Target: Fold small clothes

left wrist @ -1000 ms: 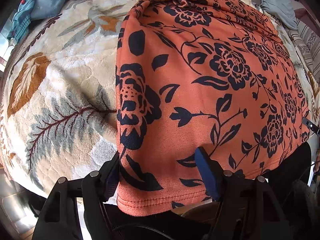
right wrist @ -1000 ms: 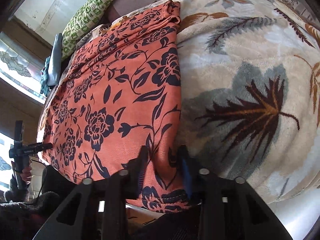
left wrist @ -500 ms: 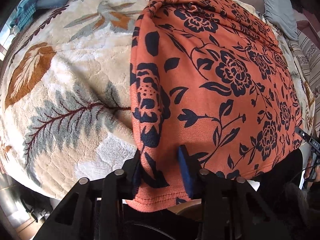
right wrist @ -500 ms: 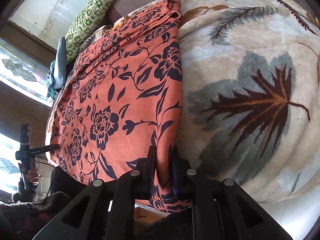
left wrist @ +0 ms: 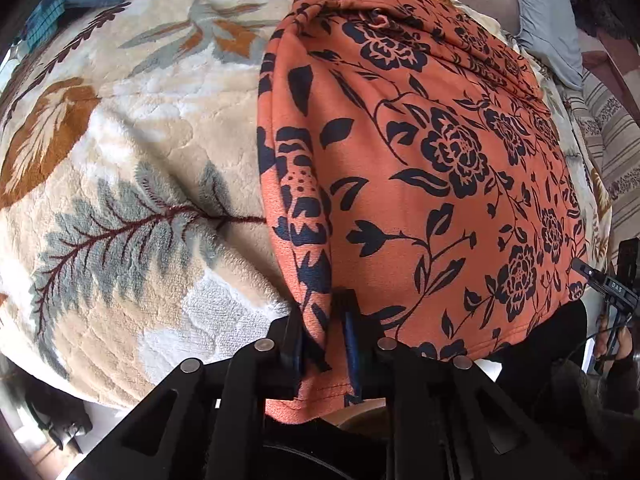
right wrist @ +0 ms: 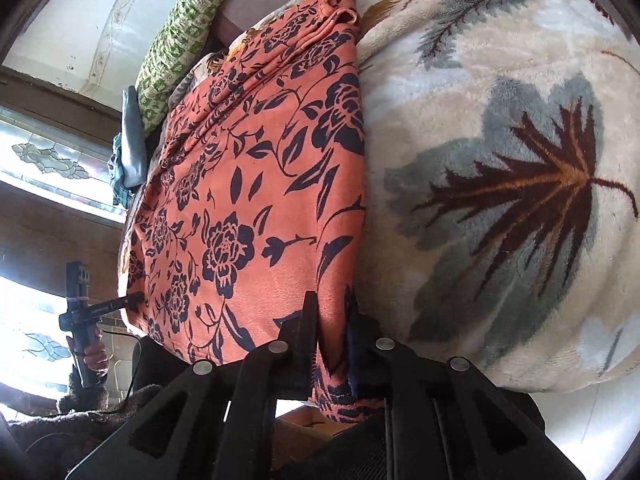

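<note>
Both grippers, L & R, now pinched onto orange floral garment hem corners, fingertips part-hidden by cloth.

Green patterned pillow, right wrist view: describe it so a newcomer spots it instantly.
Start from the cream leaf-print blanket and the orange floral garment on it. At the garment's far end, against the pale wall, lies the pillow: the only green-and-white thing there.

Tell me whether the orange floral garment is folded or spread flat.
Mostly spread: the orange floral garment lies flat across the blanket, both near corners pinched by left gripper and right gripper. No fold made yet.
</note>
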`<move>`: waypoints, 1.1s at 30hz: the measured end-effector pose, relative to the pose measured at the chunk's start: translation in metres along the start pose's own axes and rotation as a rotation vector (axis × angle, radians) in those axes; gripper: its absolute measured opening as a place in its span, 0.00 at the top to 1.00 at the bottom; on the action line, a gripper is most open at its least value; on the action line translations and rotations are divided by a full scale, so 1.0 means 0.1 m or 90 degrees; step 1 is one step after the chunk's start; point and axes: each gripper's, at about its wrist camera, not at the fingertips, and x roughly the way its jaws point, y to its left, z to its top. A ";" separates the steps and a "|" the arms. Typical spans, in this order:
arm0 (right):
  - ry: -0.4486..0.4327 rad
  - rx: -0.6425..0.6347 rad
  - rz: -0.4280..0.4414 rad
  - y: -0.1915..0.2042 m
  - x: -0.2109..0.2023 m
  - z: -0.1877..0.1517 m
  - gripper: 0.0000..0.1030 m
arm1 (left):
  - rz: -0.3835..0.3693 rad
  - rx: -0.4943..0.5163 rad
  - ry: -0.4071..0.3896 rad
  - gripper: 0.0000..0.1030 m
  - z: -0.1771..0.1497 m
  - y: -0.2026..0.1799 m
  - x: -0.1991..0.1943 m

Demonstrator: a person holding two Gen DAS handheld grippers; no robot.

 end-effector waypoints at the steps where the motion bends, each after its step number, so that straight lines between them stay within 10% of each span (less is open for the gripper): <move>1: -0.005 -0.005 -0.006 0.01 0.01 0.00 0.87 | -0.005 -0.001 -0.001 0.76 0.02 -0.02 0.01; 4: -0.015 -0.033 -0.026 0.08 0.01 -0.01 0.92 | -0.015 0.002 -0.006 0.95 0.05 -0.07 0.04; 17: -0.079 0.133 0.240 0.00 -0.20 0.07 0.93 | -0.265 -0.108 -0.100 0.95 0.18 0.19 -0.46; 33: -0.128 0.148 0.323 0.24 -0.27 0.69 0.93 | -0.311 -0.127 -0.163 0.95 0.65 0.12 -0.75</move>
